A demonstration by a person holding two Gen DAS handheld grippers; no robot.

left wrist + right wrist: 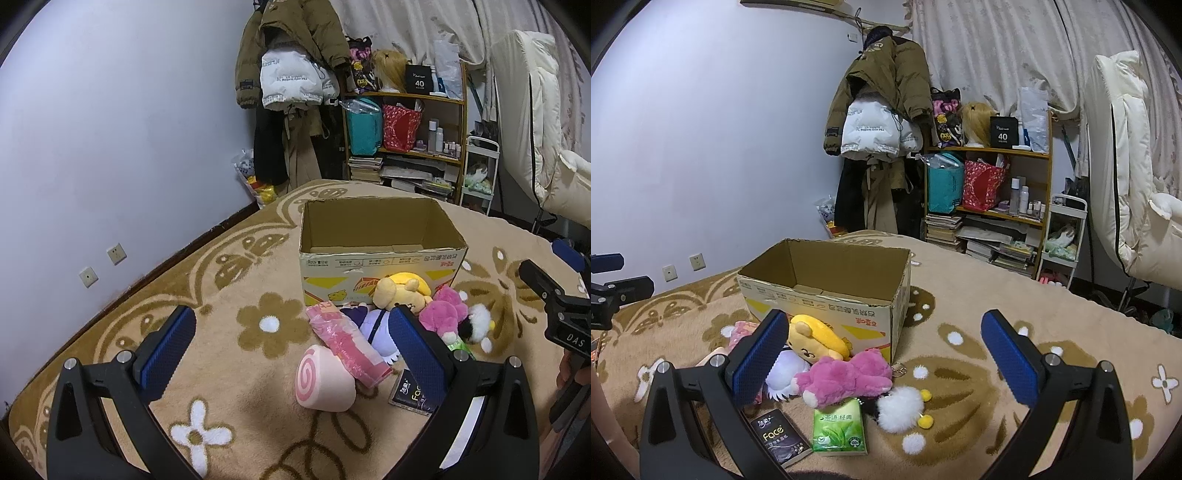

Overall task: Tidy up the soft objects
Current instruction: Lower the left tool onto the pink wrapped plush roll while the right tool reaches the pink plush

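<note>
An open empty cardboard box (380, 254) stands on the blanket; it also shows in the right wrist view (827, 295). In front of it lie soft toys: a yellow bear plush (400, 288) (816, 338), a pink plush (443, 310) (846, 376), a white-purple plush (373, 328) (785, 373), a white pompom toy (476, 325) (901, 408), a pink packet (347, 343) and a pink swirl roll cushion (325, 380). My left gripper (291, 350) is open above the roll cushion and packet. My right gripper (886, 354) is open above the pink plush and pompom.
A black tissue pack (779, 437) (413, 395) and a green tissue pack (840, 430) lie near the toys. The right gripper's body (554, 302) shows at the right edge. A shelf (993, 206), hanging coats (882, 110) and a white chair (1134, 206) stand behind the bed.
</note>
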